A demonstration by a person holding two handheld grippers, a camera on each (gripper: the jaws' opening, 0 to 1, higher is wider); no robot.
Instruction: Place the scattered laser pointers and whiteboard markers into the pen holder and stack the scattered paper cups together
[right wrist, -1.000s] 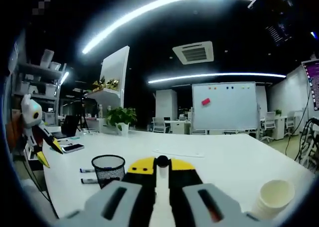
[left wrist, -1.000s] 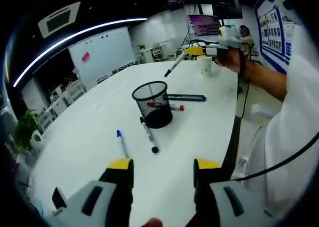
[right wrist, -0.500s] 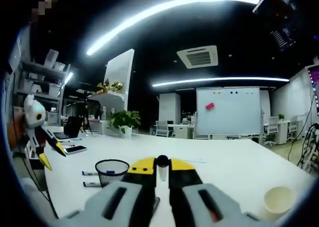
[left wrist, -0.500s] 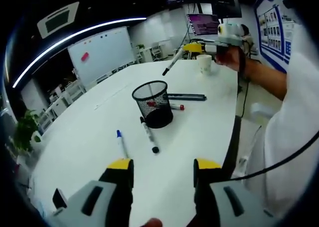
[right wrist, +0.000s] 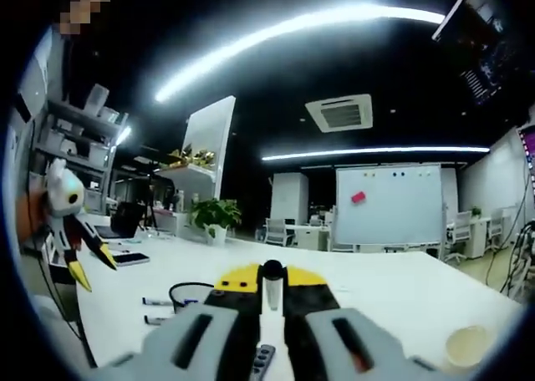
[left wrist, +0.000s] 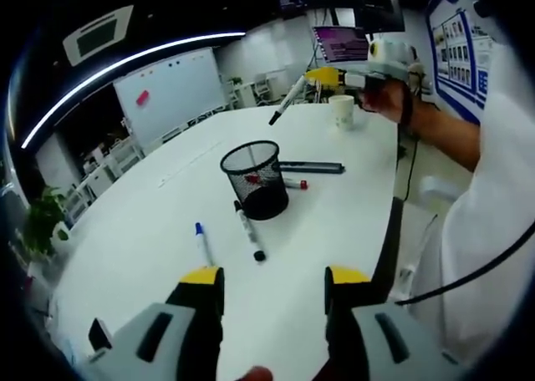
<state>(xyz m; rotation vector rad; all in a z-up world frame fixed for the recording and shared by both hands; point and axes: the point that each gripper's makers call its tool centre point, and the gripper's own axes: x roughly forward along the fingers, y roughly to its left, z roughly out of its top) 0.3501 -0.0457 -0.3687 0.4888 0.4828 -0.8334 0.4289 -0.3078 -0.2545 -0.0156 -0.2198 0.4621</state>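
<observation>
The white surface (left wrist: 150, 231) is broad and smooth, so anything round on it may well roll if nudged. Near its middle stands the black mesh pen holder (left wrist: 255, 179), upright and probably light enough to tip or slide if a pen strikes its rim; something red already shows through its mesh. A paper cup (left wrist: 342, 111) stands near the far edge, thin-walled and easily crushed, so I would pinch its rim gently. Behind the holder lies a dark laser pointer (left wrist: 311, 168), stiff and slim, with a red-capped marker (left wrist: 292, 183) just beside the holder. In front lie a black-capped marker (left wrist: 249, 232) and a blue-capped marker (left wrist: 201, 242), apart from each other; all are rigid, light and slippery, best taken mid-barrel across their length. The left gripper (left wrist: 273, 289) hovers low over the near surface, jaws spread wide and empty. The right gripper (right wrist: 271, 285) is clamped on a black-tipped whiteboard marker (left wrist: 285, 103), held aloft above and beyond the holder, tip angled down toward it.
</observation>
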